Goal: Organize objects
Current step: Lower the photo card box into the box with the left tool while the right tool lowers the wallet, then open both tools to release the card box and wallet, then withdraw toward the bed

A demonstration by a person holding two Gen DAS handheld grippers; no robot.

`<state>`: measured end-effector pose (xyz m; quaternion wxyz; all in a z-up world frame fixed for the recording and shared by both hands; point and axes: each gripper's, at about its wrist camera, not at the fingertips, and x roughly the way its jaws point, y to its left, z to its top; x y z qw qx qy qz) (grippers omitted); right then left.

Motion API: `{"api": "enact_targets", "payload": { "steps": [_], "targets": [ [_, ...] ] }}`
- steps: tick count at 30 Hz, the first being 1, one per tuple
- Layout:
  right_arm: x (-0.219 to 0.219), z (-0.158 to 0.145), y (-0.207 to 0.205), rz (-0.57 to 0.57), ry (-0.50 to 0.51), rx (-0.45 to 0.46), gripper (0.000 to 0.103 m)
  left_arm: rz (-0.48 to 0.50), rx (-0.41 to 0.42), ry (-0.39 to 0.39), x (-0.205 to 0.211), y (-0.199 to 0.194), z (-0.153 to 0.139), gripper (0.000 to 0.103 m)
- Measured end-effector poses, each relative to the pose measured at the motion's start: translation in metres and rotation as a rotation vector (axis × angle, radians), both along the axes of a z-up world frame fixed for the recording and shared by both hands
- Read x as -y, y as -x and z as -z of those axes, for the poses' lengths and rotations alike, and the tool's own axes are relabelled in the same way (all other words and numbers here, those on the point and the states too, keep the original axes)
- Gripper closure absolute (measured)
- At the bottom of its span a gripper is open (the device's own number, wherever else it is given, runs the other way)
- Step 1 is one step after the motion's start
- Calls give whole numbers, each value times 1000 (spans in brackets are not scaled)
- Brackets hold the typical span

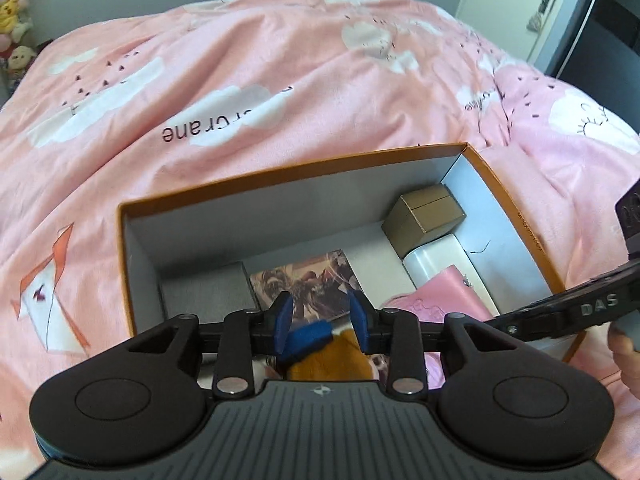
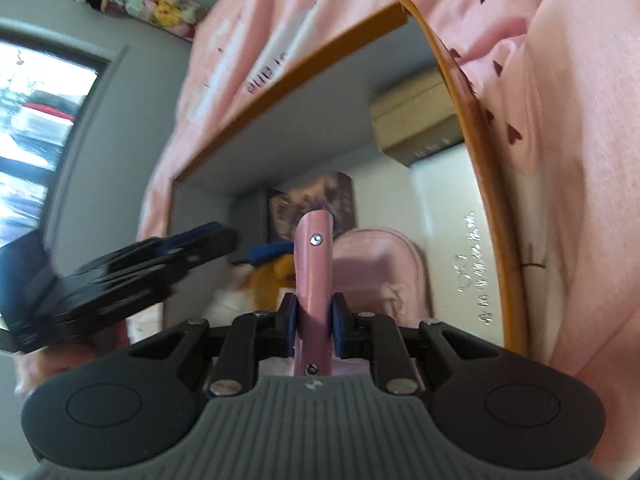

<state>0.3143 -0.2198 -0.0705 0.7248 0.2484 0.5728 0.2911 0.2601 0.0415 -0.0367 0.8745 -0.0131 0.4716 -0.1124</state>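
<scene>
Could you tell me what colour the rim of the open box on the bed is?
The box rim is orange-brown, clearest in the left wrist view.

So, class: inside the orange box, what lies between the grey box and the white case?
The picture-covered book lies flat between the grey box and white case, in the left wrist view.

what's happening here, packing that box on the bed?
Yes. A person with a handheld gripper in each hand is sorting items into an orange-rimmed box on a pink duvet. The right gripper is shut on a pink strap over the box. The left gripper is open above a plush toy with a blue cap in the box, holding nothing. Already inside: a small tan box, a white case, a picture card and a pink pouch.
</scene>
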Motion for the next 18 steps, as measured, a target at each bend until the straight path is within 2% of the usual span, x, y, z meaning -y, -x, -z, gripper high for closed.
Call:
{"api": "enact_targets", "payload": {
  "steps": [6, 10, 14, 16, 18],
  "targets": [
    [-22, -7, 4, -60, 163, 64, 78, -45, 28, 26, -1, 24, -1, 62],
    [-35, -13, 9, -110, 296, 154, 70, -59, 49, 39, 0, 40, -6, 62],
    [-43, -10, 13, -168, 407, 215, 69, -80, 69, 48, 2, 53, -9, 61],
    [-43, -8, 11, -185, 438, 245, 69, -88, 81, 58, 3, 60, -10, 60],
    [-45, -8, 12, -195, 455, 260, 68, -95, 95, 73, 4, 66, -12, 55]
  ]
}}
